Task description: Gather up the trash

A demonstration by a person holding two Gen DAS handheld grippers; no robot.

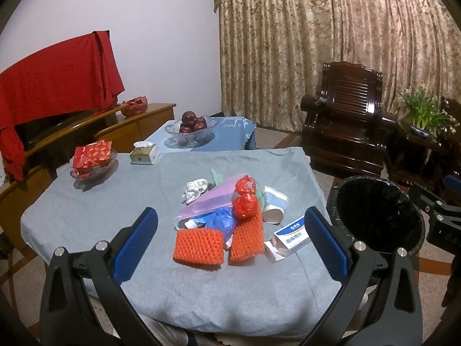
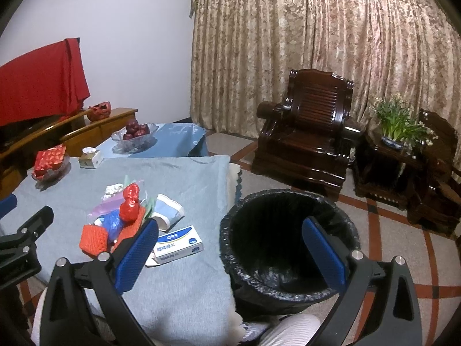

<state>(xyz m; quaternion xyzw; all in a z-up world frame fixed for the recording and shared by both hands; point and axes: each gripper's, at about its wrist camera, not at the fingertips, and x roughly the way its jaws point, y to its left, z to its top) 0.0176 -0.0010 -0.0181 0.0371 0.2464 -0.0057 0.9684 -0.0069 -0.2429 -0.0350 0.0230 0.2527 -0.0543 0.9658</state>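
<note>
- A sitting room is shown: patterned curtains (image 1: 331, 43) at the back, a dark wooden armchair (image 2: 305, 138) by them, and in front a bench (image 1: 86, 216) covered with a grey cloth.
- The task is judged to be at its very beginning, since the whole pile of trash is seen lying on the bench and nothing is held.
- The left hand-held gripper (image 1: 230, 248) is seen with its blue pads spread wide and nothing between them; the pile lies just ahead of it, framed by the two fingers.
- Nearest its fingertips two orange foam nets (image 1: 198, 248) are found, side by side; just beyond them a blue plastic bag (image 1: 220, 220), a pink plastic bag (image 1: 207, 199) and red crumpled wrappers (image 1: 245, 199) are heaped together.
- A crumpled white tissue (image 1: 196, 190) is set at the far left of the heap, paper cups (image 1: 273, 204) at its far right, and a white and blue carton (image 1: 292, 235) beside the right finger.
- The right hand-held gripper (image 2: 230, 248) is likewise seen wide open and empty, held above the near rim of the bin (image 2: 288, 248), which stands on the floor just past the bench edge.
- The bin is lined with a black bag; only the liner's folds can be made out inside, so it is judged to be empty or nearly so.
- Every item is therefore taken as left to collect.
- The fruit bowl (image 1: 191, 128), the tissue box (image 1: 144, 154) and the dish of red packets (image 1: 92, 158) stand well beyond the pile and are judged not to be trash.
</note>
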